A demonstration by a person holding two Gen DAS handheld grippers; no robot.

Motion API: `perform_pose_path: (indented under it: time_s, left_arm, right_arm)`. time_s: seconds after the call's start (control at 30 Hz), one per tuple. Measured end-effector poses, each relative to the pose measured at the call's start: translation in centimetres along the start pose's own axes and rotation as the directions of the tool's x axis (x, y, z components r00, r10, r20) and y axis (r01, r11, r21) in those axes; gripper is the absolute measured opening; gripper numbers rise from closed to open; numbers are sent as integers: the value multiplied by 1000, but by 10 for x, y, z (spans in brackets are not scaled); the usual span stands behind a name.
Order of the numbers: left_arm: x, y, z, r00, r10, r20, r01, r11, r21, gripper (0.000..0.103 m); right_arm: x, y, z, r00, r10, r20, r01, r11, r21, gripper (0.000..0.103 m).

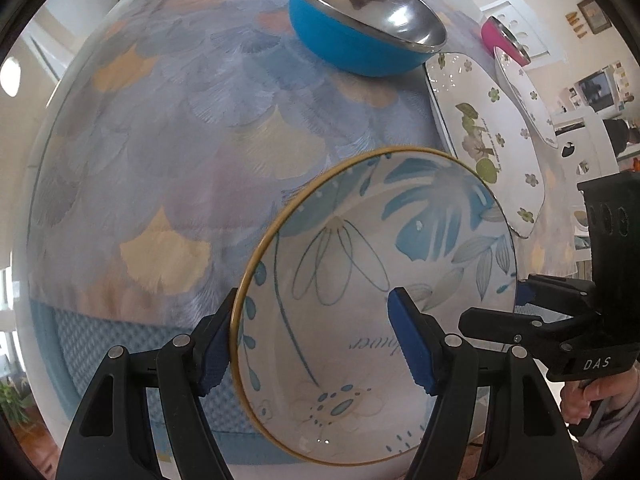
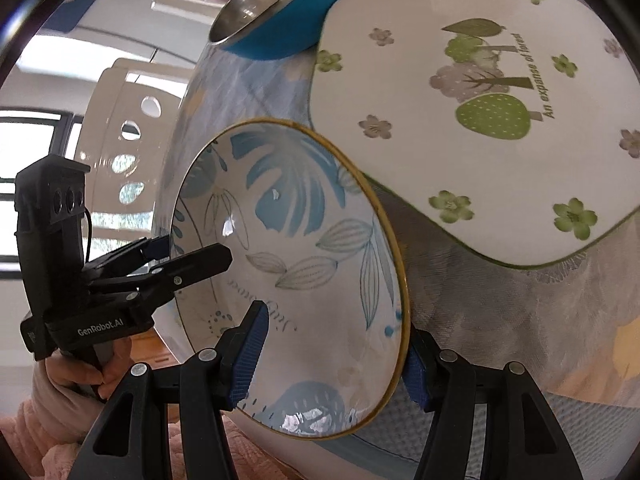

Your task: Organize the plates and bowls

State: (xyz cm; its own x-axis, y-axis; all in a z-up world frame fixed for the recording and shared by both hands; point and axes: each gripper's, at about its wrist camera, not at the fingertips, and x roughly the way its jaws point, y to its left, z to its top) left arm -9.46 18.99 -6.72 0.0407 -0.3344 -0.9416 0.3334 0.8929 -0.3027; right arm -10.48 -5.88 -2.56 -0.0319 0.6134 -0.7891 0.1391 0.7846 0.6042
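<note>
**Both grippers grip one floral bowl over the table edge**

Left wrist view: the left gripper [image 1: 316, 340] fills the bottom of the frame, its blue pads clamped across the rim of the leaf-patterned bowl [image 1: 360, 264], one finger outside on the left, one inside the bowl. The bowl sits lower centre, tilted toward the camera. At the lower right edge the right gripper [image 1: 524, 300] pinches the bowl's opposite rim. Behind, the patterned tablecloth [image 1: 168, 128] spreads across the left; a blue steel-lined bowl [image 1: 352, 32] stands at upper centre, a forest-print plate [image 1: 492, 136] at right, a pink bowl [image 1: 500, 36] at upper right.

Right wrist view: the right gripper [image 2: 332, 356] at bottom centre is clenched on the bowl's [image 2: 304, 272] gold rim. The left gripper [image 2: 192, 252] grasps the rim at left centre. The plate [image 2: 460, 160] fills the upper right, the blue bowl [image 2: 280, 28] at top centre
</note>
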Motion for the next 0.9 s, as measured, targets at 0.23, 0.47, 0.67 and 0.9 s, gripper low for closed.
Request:
perform_pose_path:
  time_s: [0.23,0.47,0.67,0.9]
  left_arm:
    - [4,-22,14,1000,-23,-16,24,997,68,69]
    - [-2,-42,35,1000,28,3,-28,995,97,70]
    - [-19,-60,69,999,6,31,-8,998,65,71]
    - [10,-94,92,998,64,-26,-61,993,102,71]
  right_arm:
    - [-17,-2,8,992,-90,84,90,996,7,59]
    - [-44,-32,5,985,-114,130,104,992,78,59]
    - [-83,-64,-2,962,-144,230,110,982,157,59]
    - [-109,-92,18,952,-186,244,151,976,156,59]
